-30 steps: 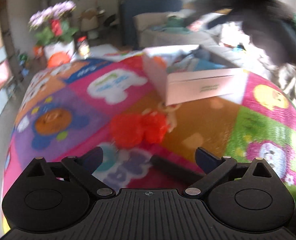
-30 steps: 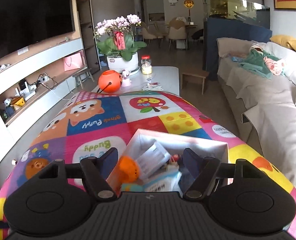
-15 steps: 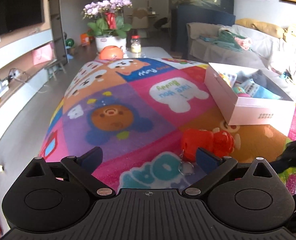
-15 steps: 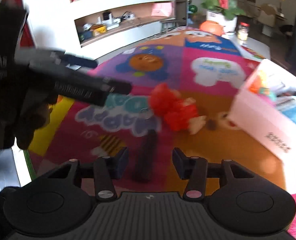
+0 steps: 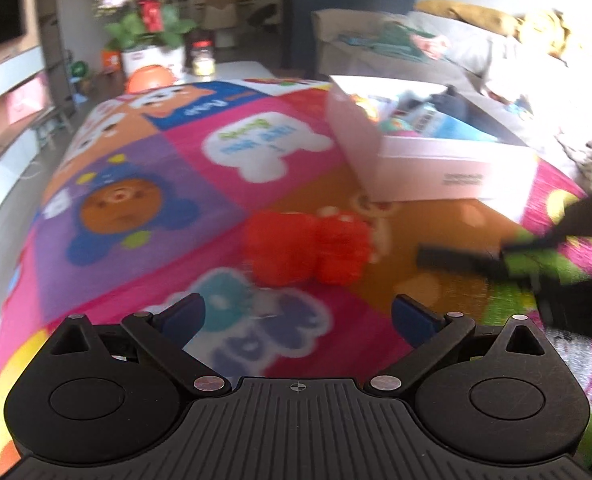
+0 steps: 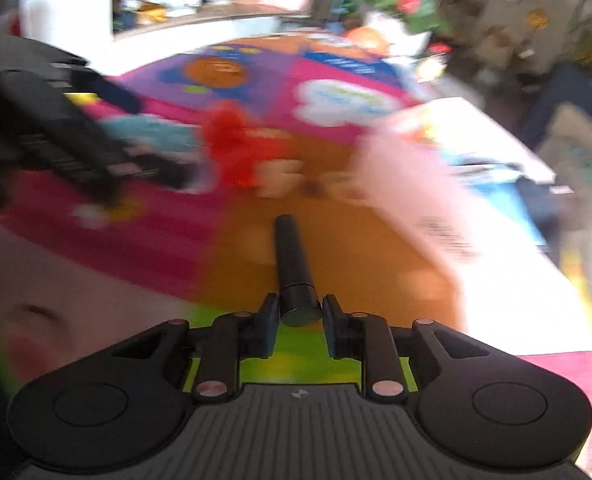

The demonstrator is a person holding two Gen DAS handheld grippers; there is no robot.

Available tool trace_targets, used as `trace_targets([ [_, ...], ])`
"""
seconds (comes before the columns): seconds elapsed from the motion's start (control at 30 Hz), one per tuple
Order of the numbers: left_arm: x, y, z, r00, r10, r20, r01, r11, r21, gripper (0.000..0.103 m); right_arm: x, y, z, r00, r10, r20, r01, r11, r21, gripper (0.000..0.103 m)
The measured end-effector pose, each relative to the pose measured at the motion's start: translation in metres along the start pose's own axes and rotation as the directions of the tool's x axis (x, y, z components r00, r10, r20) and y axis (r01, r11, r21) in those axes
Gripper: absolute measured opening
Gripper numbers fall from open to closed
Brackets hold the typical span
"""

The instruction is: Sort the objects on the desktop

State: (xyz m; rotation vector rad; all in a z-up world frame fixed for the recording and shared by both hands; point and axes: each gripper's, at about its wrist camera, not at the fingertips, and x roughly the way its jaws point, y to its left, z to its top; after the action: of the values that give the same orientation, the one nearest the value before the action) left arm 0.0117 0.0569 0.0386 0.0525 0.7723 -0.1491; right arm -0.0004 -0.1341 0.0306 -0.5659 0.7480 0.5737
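A black cylinder (image 6: 293,268) sits between the fingers of my right gripper (image 6: 299,322), which is shut on its near end; it also shows in the left wrist view (image 5: 456,258) held at the right. A red plush toy (image 5: 308,248) lies on the colourful mat (image 5: 143,184), ahead of my left gripper (image 5: 298,316), which is open and empty. The toy also shows in the right wrist view (image 6: 239,148). A pink-white box (image 5: 428,160) holding several items stands at the right rear.
An orange round object (image 5: 151,78), a flower pot (image 5: 147,28) and a jar (image 5: 203,56) stand beyond the mat's far end. A sofa (image 5: 476,48) with cloths runs along the right. Shelving (image 6: 199,4) lies to the left.
My right gripper has closed on the black cylinder and lifted it off the mat. My left gripper has shifted slightly, staying open behind the red toy.
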Motion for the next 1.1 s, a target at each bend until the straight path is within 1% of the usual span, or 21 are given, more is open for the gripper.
trace_targets([
  [0.03, 0.002, -0.005, 0.0, 1.0, -0.011, -0.003, 0.011, 1.0, 0.013, 0.102, 0.002, -0.008, -0.001, 0.998, -0.067, 0.007, 0.067, 0.998, 0.005, 0.023],
  [0.07, 0.002, -0.01, 0.001, 1.0, -0.02, -0.006, 0.02, 0.999, 0.025, 0.102, 0.002, -0.018, -0.002, 0.993, -0.119, 0.009, 0.119, 0.993, 0.024, 0.027],
  [0.1, 0.003, -0.014, 0.001, 1.0, -0.026, -0.009, 0.026, 0.999, 0.037, 0.102, 0.003, -0.027, -0.003, 0.988, -0.156, 0.004, 0.156, 0.986, 0.056, 0.034],
  [0.13, 0.005, -0.017, 0.001, 1.0, -0.027, -0.013, 0.027, 0.999, 0.046, 0.102, 0.003, -0.037, -0.003, 0.985, -0.173, 0.001, 0.172, 0.981, 0.094, 0.039],
  [0.2, 0.009, -0.02, 0.003, 1.0, -0.013, -0.022, 0.014, 0.999, 0.052, 0.102, -0.001, -0.052, -0.007, 0.984, -0.179, 0.004, 0.176, 0.969, 0.172, 0.061],
  [0.3, 0.014, -0.021, 0.008, 0.999, 0.016, -0.028, -0.014, 0.999, 0.05, 0.102, -0.006, -0.062, -0.018, 0.985, -0.174, 0.018, 0.164, 0.955, 0.248, 0.075],
  [0.37, 0.016, -0.021, 0.013, 0.999, 0.03, -0.025, -0.029, 0.998, 0.048, 0.102, -0.004, -0.064, -0.026, 0.987, -0.159, 0.005, 0.151, 0.946, 0.286, 0.078],
  [0.47, 0.018, -0.022, 0.021, 0.999, 0.05, -0.006, -0.049, 0.997, 0.055, 0.102, 0.005, -0.067, -0.039, 0.989, -0.143, -0.033, 0.145, 0.928, 0.343, 0.08],
  [0.53, 0.019, -0.022, 0.027, 0.997, 0.074, 0.021, -0.075, 0.995, 0.063, 0.102, 0.006, -0.071, -0.044, 0.99, -0.137, -0.03, 0.138, 0.913, 0.384, 0.081],
  [0.63, 0.022, -0.018, 0.037, 0.991, 0.117, 0.067, -0.121, 0.99, 0.068, 0.102, -0.001, -0.069, -0.043, 0.99, -0.14, -0.012, 0.133, 0.909, 0.395, 0.081],
  [0.73, 0.026, -0.006, 0.041, 0.981, 0.168, 0.098, -0.175, 0.982, 0.067, 0.103, -0.01, -0.064, -0.031, 0.993, -0.108, 0.048, 0.081, 0.92, 0.384, 0.081],
  [0.83, 0.02, 0.007, 0.034, 0.981, 0.162, 0.104, -0.17, 0.983, 0.075, 0.103, -0.014, -0.059, -0.009, 0.992, -0.032, 0.123, -0.015, 0.932, 0.363, 0.083],
  [0.9, 0.011, 0.012, 0.022, 0.984, 0.162, 0.076, -0.17, 0.978, 0.12, 0.103, -0.013, -0.054, 0.009, 0.987, 0.021, 0.161, -0.076, 0.936, 0.344, 0.083],
  [0.97, 0.002, 0.018, 0.004, 0.983, 0.177, 0.042, -0.181, 0.972, 0.148, 0.103, -0.011, -0.048, 0.026, 0.975, 0.096, 0.201, -0.155, 0.94, 0.303, 0.084],
  [1.03, -0.006, 0.029, -0.013, 0.985, 0.171, 0.002, -0.17, 0.978, 0.124, 0.103, -0.006, -0.037, 0.045, 0.956, 0.183, 0.228, -0.237, 0.943, 0.233, 0.085],
  [1.1, -0.016, 0.042, -0.023, 0.986, 0.164, -0.014, -0.162, 0.984, 0.07, 0.103, 0.002, -0.021, 0.065, 0.937, 0.253, 0.24, -0.294, 0.944, 0.153, 0.085],
])
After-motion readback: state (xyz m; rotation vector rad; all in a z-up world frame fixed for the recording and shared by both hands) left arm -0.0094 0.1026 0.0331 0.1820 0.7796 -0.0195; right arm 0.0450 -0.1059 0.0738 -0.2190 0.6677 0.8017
